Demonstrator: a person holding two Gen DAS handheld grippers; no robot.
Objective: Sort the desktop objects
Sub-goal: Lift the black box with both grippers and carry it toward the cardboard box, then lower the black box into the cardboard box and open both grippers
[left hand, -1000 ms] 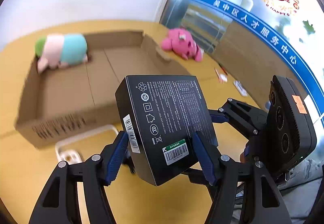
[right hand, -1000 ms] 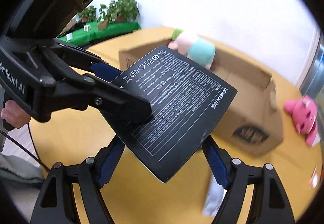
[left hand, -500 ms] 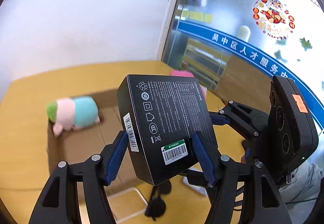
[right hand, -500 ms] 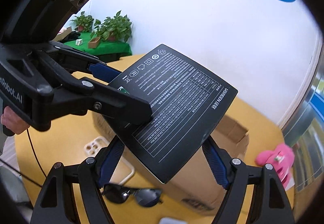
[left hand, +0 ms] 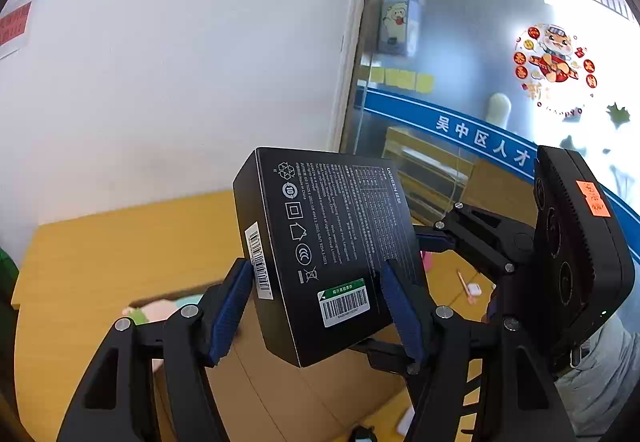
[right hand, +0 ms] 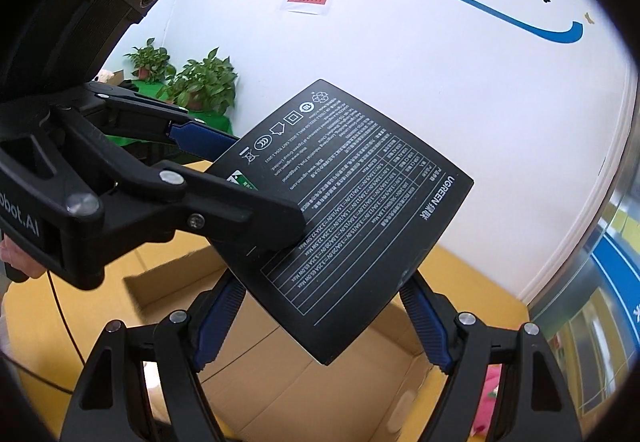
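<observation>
The black box (left hand: 332, 254) is held in the air above the open cardboard carton (right hand: 304, 382), which stands on the yellow counter (left hand: 120, 242). Both claws are clamped on it: the left claw (left hand: 320, 306) presses its blue pads on the two long side edges near the end with the barcode labels, and the right claw (right hand: 320, 322) holds the neighbouring corner from a different direction, with its pads on two edges as well. The box is tilted, with the printed face turned up to the cameras. I judge that it is a stiff retail package of thin card, rather light for its size, so it will not bend under the pads, but the surface looks smooth and matte and it could slip if only one claw keeps it by a corner. The best place to hold seems to be across the narrow width, on the flat side walls, near the middle and not at the corner, so the box does not turn in the grip. Inside the carton a soft plush toy (left hand: 160, 310) lies at one end, partly hidden; the floor beside it looks free for the box. A pink toy (right hand: 492, 382) is seen beyond the carton.
</observation>
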